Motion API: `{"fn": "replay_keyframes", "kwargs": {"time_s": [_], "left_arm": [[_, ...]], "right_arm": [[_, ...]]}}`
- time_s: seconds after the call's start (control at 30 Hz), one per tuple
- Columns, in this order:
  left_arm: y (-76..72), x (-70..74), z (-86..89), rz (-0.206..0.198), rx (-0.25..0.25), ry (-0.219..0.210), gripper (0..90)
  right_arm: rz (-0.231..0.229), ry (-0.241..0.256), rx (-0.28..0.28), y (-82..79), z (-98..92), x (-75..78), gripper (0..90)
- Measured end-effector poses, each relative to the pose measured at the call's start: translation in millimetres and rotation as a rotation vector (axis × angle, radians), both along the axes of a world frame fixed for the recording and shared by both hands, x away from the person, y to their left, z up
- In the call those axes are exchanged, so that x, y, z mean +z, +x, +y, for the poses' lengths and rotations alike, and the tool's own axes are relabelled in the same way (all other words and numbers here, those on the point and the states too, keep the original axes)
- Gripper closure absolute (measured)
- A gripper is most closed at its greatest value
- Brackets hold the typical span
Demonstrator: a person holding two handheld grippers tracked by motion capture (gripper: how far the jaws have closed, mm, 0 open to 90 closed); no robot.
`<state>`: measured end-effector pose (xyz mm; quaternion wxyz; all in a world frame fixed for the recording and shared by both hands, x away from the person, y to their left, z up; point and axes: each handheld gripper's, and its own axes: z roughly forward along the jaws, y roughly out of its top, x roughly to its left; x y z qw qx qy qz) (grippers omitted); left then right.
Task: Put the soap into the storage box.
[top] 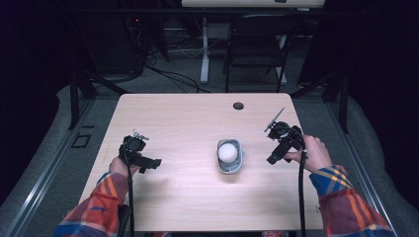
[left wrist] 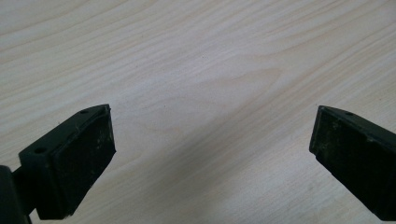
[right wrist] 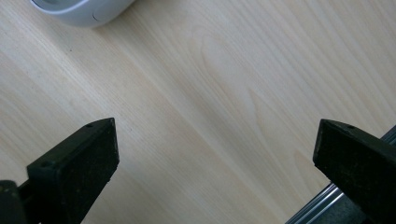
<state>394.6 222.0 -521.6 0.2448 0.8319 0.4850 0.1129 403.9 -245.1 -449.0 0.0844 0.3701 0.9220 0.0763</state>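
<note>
A small grey plastic container [top: 230,157] with a round white object [top: 228,151] seated in it stands near the middle of a pale wooden bench [top: 188,118]; what the white object is cannot be told. The person's left gripper [top: 154,162] is held well to the left of the container, its jaws spread wide over bare wood in the left gripper view and holding nothing. The right gripper [top: 273,159] is poised near the container's right side, jaws likewise released and empty; in the right gripper view a curved edge of the container [right wrist: 84,11] peeks in at the top left. Neither touches the container. The work appears to be at the approach stage, before any grasp. The next move likely calls for the right gripper to close in on the container's right wall, jaws aligned across it, before clenching.
</note>
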Motion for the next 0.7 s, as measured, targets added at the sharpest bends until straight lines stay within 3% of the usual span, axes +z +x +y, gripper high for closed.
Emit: {"fn": "replay_keyframes", "kwargs": {"time_s": [0.23, 0.33, 0.7], "left_arm": [[0.0, -0.2, -0.4, 0.0, -0.001, 0.001, 0.1], [-0.1, -0.1, -0.4, 0.0, -0.002, 0.002, 0.1], [-0.5, -0.6, -1.1, 0.003, 0.0, 0.0, 0.1]], "right_arm": [[0.009, -0.001, -0.035, -10.3, -19.7, -8.6, 0.0], [0.009, 0.02, -0.061, -15.4, -27.1, -17.7, 0.0], [0.049, 0.012, -0.103, -32.3, -50.8, -47.9, 0.0]]}}
